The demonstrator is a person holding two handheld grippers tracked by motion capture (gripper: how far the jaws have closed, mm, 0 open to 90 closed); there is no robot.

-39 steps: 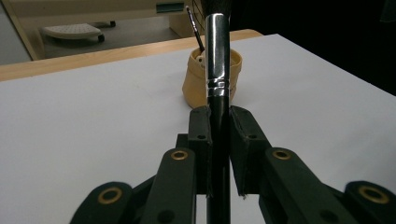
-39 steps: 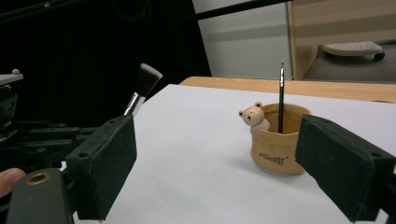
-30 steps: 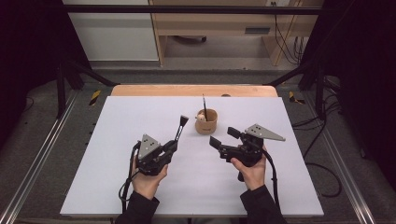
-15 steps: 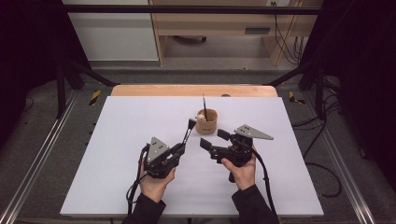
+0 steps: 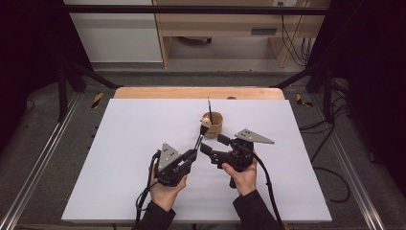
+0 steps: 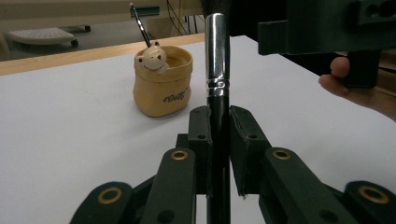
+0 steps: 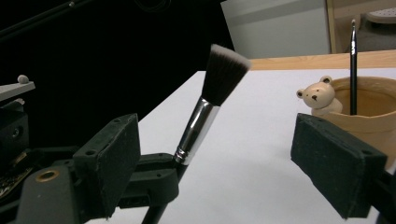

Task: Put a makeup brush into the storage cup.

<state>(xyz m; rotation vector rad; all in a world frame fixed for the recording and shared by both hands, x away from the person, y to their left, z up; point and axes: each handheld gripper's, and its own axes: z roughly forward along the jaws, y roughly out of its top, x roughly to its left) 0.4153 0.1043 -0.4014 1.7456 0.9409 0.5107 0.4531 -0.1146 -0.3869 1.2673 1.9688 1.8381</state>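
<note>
— What do we have near the grippers?
— Our left gripper (image 5: 194,152) pinches the makeup brush (image 6: 217,60) upright; our right gripper (image 5: 214,145) gapes just beside it.
— And the bear cup (image 5: 212,124)?
— Behind them, holding a thin brush (image 5: 209,108).

Brush (image 6: 217,70) bristle tip cut off by top edge — handle end hidden.

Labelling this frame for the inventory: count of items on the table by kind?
Makeup brush, clamped in the left gripper: 1
Thin brush standing in the cup: 1
Tan bear cup: 1
Grippers, counting the open right gripper: 2
Total: 5
</note>
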